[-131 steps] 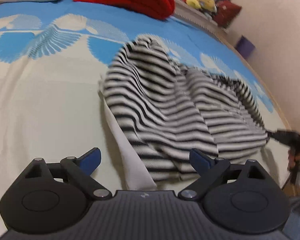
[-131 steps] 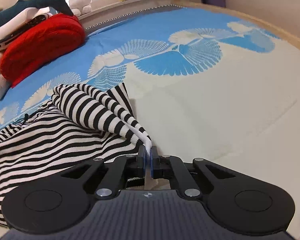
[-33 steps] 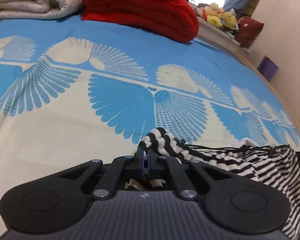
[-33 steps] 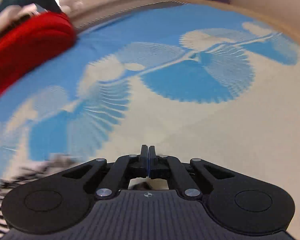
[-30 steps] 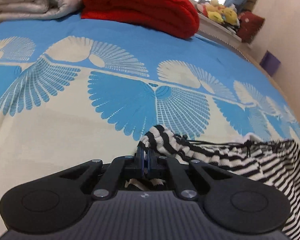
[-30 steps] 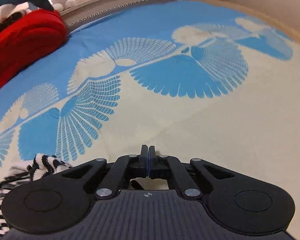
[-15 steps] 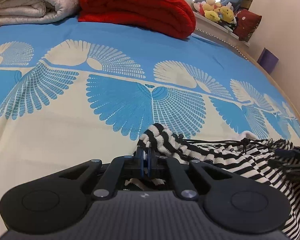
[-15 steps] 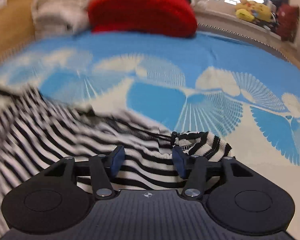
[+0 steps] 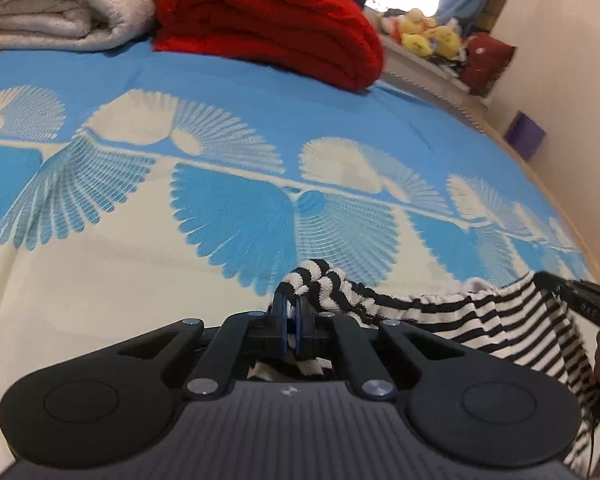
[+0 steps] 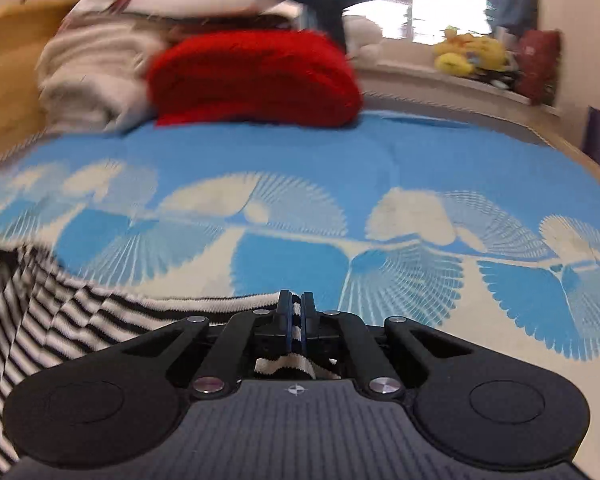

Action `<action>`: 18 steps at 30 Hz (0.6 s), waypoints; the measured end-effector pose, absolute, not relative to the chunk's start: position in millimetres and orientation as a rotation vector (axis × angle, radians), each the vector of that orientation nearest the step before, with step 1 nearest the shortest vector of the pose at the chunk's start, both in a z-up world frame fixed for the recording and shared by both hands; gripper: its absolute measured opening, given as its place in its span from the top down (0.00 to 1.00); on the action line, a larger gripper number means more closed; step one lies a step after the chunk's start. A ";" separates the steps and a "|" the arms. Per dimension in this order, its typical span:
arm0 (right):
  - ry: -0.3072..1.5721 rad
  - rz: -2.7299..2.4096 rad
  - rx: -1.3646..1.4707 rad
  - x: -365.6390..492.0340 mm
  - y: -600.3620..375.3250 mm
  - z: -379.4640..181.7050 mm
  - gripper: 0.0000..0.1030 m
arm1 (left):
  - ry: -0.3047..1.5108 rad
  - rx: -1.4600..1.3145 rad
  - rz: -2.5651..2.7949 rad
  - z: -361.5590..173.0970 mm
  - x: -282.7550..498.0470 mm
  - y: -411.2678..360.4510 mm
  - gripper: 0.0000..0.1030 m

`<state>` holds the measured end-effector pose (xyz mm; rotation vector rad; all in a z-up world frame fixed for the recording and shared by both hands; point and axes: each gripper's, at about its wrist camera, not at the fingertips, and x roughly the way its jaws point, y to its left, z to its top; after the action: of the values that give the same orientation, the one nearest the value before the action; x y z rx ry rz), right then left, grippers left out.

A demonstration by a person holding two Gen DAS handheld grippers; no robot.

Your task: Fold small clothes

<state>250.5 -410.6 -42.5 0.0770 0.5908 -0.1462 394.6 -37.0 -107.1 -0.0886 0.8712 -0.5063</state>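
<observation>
Blue-and-cream bed [image 9: 140, 272] carries a striped garment [image 9: 480, 320], its near edge pinched by left gripper [image 9: 291, 322] and right gripper [image 10: 296, 318], red blanket [image 9: 268, 20] far behind.

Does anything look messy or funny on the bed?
Nothing broken or spilled. The striped garment just hangs stretched between the left gripper and right gripper, unfolded. The blankets behind look neatly folded.
</observation>
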 end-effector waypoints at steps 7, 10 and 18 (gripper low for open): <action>0.711 -0.141 0.037 266.6 -395.9 -80.5 0.89 | 0.879 0.033 -0.411 -125.9 392.7 -43.6 0.39; 0.648 -0.141 0.170 242.5 -419.7 -48.7 0.56 | 0.868 0.003 -0.387 -117.6 393.2 -35.1 0.24; 0.584 -0.281 0.302 176.0 -479.0 -24.5 0.56 | 0.860 -0.026 -0.419 -95.9 378.1 -35.7 0.22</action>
<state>176.0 -479.0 -24.5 0.3021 0.5841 -0.2807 378.1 -35.7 -95.9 -0.0259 0.8599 -0.4187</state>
